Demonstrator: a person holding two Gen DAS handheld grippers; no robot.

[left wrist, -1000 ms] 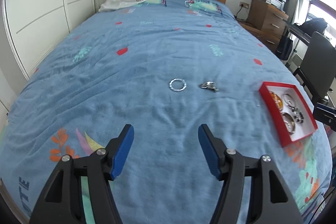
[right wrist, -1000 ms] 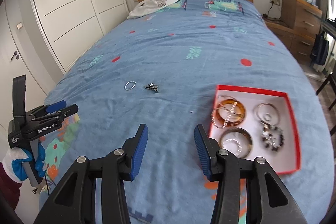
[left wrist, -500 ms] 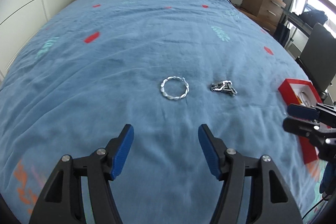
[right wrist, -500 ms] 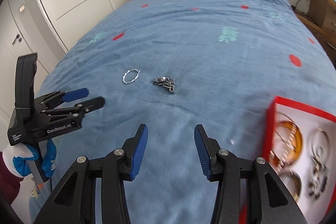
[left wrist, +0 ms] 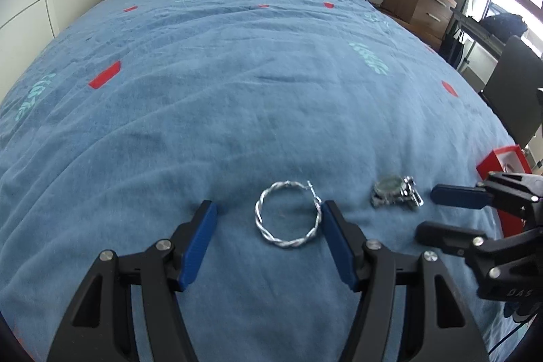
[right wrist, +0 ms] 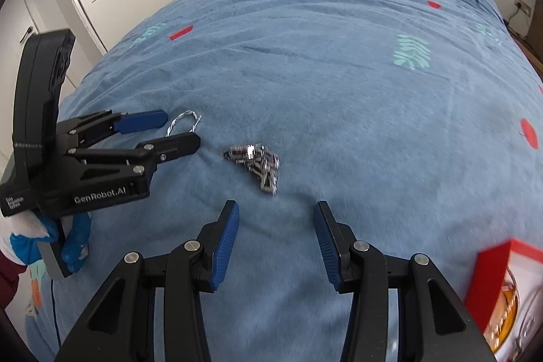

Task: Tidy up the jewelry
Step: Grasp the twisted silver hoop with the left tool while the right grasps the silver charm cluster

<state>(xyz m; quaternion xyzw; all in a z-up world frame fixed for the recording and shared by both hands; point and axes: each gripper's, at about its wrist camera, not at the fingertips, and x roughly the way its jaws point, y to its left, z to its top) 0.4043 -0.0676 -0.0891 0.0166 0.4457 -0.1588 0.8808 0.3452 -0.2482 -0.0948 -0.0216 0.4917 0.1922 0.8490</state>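
The left gripper (left wrist: 268, 219) has its jaws wide open around the twisted silver hoop (left wrist: 287, 214) on the bed (left wrist: 237, 83); closing comes next. The right gripper (right wrist: 275, 226), jaws open and empty, faces the metal watch (right wrist: 255, 160), the red box (right wrist: 492, 280) beside it. Both have moved closer than a second ago.

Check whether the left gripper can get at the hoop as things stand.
Probably yes. The left gripper is open, and the hoop lies flat on the bedspread between its fingers, nearest the right one. Nothing covers it; the watch lies apart to the right.
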